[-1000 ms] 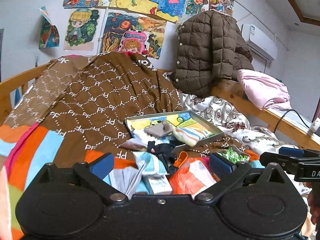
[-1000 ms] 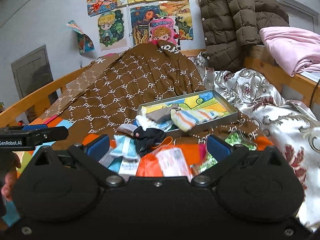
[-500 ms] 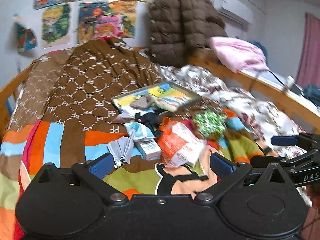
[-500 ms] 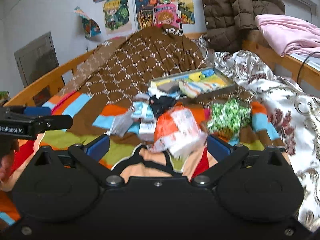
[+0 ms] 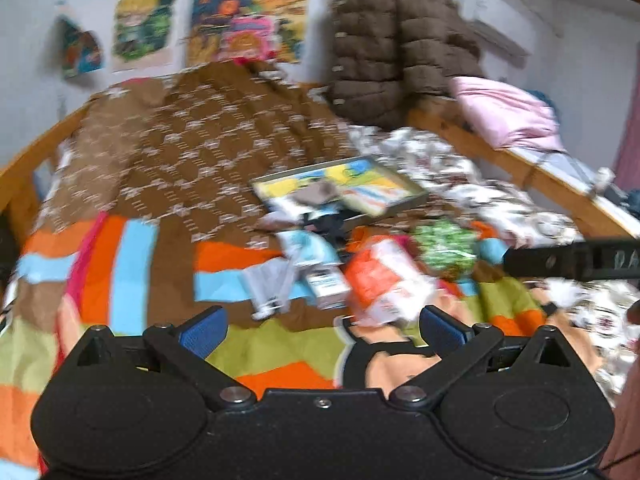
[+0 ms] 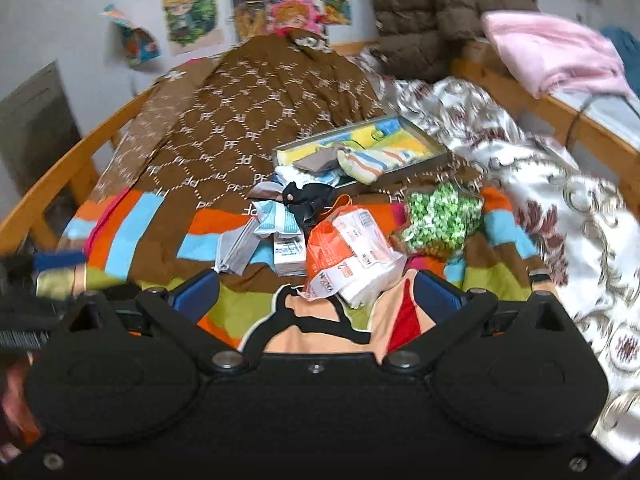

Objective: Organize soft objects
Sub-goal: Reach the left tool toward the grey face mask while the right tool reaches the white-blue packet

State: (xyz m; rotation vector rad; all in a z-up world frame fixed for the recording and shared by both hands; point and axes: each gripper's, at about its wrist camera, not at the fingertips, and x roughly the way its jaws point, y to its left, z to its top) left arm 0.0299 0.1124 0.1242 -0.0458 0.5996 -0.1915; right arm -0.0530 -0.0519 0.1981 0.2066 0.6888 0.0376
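Both tools hang over the near end of the bed with their blue-padded fingers spread wide and nothing between them. The left gripper [image 5: 322, 330] hovers above the striped blanket [image 5: 132, 264]; the right gripper [image 6: 318, 294] does the same, just short of the pile, touching none of it.

Just beyond the right gripper's pads lies an orange and white plastic packet [image 6: 352, 252], crinkled and half open. To its left sit a small white box [image 6: 289, 254], a grey zip pouch [image 6: 236, 250] and a pale blue and white sock [image 6: 276, 220], all touching or overlapping. Behind them is a crumpled black sock [image 6: 308, 196]. To the right of the packet rests a green and white speckled bundle [image 6: 440, 216].

Farther back, a shallow tray [image 6: 436, 148] with a bright cartoon lining holds a striped sock [image 6: 372, 162] and a grey-brown sock [image 6: 316, 162]. It rests on a brown patterned quilt [image 6: 248, 120]. A brown puffer jacket [image 6: 436, 12] and pink bedding [image 6: 552, 52] sit along the wooden rail on the right.
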